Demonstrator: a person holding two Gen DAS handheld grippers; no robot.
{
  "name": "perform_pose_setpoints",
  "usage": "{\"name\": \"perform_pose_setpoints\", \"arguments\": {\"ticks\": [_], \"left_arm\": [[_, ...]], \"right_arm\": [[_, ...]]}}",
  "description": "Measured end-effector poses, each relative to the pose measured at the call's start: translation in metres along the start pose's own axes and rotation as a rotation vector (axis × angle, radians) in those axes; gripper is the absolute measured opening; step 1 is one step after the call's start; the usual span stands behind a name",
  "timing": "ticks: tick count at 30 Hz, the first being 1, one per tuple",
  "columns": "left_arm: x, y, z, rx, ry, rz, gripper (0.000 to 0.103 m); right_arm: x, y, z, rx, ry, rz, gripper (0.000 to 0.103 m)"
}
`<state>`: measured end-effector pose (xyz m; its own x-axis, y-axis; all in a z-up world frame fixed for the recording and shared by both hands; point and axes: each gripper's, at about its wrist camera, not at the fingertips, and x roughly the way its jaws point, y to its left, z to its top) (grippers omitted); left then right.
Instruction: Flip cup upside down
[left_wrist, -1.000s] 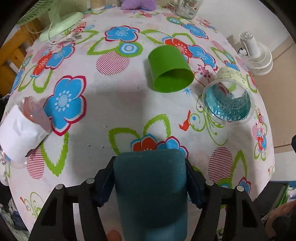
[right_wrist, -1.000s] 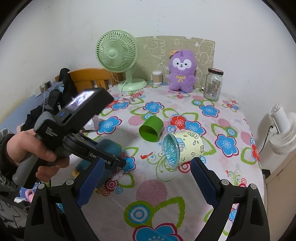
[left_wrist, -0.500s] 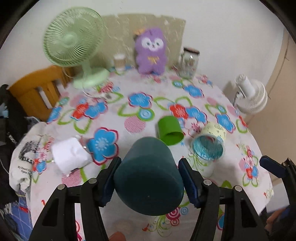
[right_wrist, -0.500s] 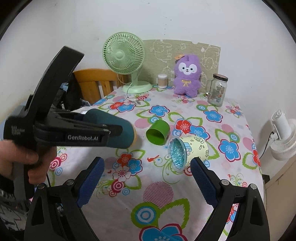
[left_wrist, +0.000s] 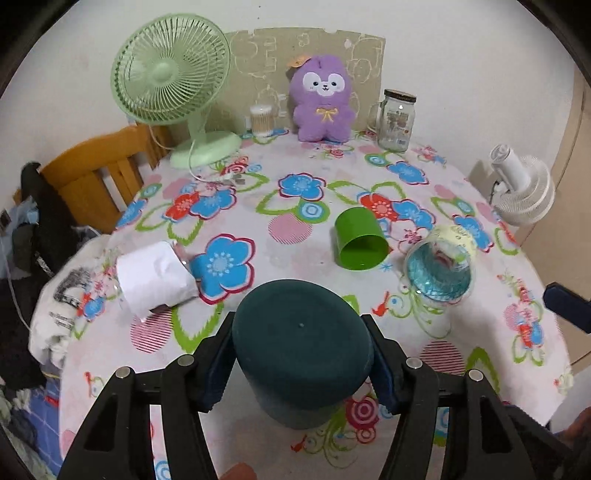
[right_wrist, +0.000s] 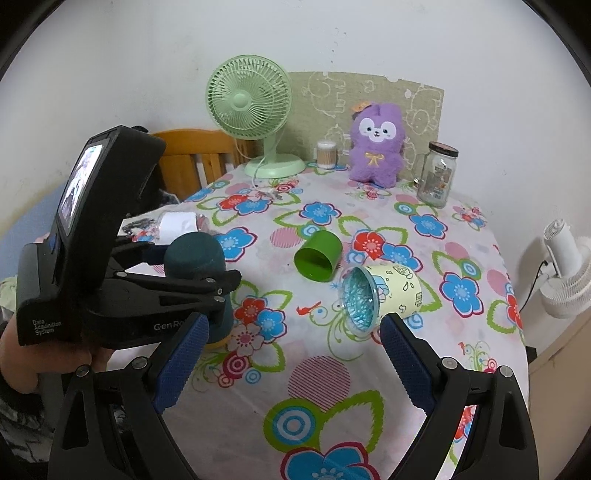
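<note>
My left gripper (left_wrist: 301, 354) is shut on a dark teal cup (left_wrist: 301, 347), base up and mouth down, at the table's near left. In the right wrist view the same cup (right_wrist: 195, 254) stands upside down on the cloth with its yellow rim showing below, the left gripper (right_wrist: 195, 284) clamped around it. My right gripper (right_wrist: 291, 362) is open and empty above the table's front. A green cup (left_wrist: 360, 243) (right_wrist: 317, 254), a pale yellow cup with a blue inside (left_wrist: 441, 267) (right_wrist: 380, 295) and a white paper-wrapped cup (left_wrist: 153, 275) lie on their sides.
A floral cloth covers the round table (right_wrist: 332, 369). At the back stand a green fan (left_wrist: 173, 81), a purple plush (left_wrist: 323, 99), a glass jar (left_wrist: 395, 120) and a cotton swab pot (left_wrist: 262, 120). A wooden chair (left_wrist: 96, 177) is at left, a white fan (left_wrist: 524, 188) at right.
My left gripper has turned the teal cup from lying sideways to base up and lowered it onto the table. The right gripper has stayed open and nearly still.
</note>
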<state>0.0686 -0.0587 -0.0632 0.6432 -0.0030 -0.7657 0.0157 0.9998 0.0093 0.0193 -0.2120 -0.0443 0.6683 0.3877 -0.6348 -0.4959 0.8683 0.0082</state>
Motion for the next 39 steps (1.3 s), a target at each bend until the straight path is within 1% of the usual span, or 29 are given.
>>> {"name": "perform_pose_setpoints", "arguments": {"ticks": [4,6,8,10,12,15,17,21,34,39], "left_arm": [[0.000,-0.004,0.001,0.014,-0.005,0.018,0.066],[0.000,-0.004,0.001,0.016,-0.004,0.017,0.068],[0.000,-0.004,0.002,0.013,-0.003,0.020,0.078],[0.000,-0.003,0.003,0.007,-0.007,0.038,0.085],[-0.002,0.000,0.005,-0.006,-0.014,0.040,0.086],[-0.006,0.007,0.006,-0.030,-0.022,0.019,0.088],[-0.008,0.010,0.007,-0.039,-0.028,0.016,0.092],[-0.014,0.017,0.006,-0.063,-0.036,0.000,0.093],[-0.035,0.046,0.000,-0.140,-0.067,-0.007,0.095],[-0.040,0.055,-0.003,-0.166,-0.075,-0.026,0.095]], "right_arm": [[0.001,-0.003,-0.001,0.005,0.007,-0.003,0.095],[0.001,-0.003,-0.001,0.005,0.008,-0.009,0.095],[0.001,-0.005,-0.001,0.011,0.008,-0.009,0.095],[0.002,-0.007,0.000,0.014,0.009,-0.010,0.095],[0.002,-0.007,0.000,0.014,0.011,-0.011,0.095],[0.003,-0.006,0.000,0.009,0.010,-0.009,0.095],[0.004,-0.004,0.001,0.000,0.012,-0.007,0.095],[0.004,0.002,0.001,-0.016,0.013,-0.004,0.095],[0.003,0.017,0.007,-0.050,0.011,0.001,0.095],[0.005,0.022,0.008,-0.060,0.016,0.005,0.095]]}}
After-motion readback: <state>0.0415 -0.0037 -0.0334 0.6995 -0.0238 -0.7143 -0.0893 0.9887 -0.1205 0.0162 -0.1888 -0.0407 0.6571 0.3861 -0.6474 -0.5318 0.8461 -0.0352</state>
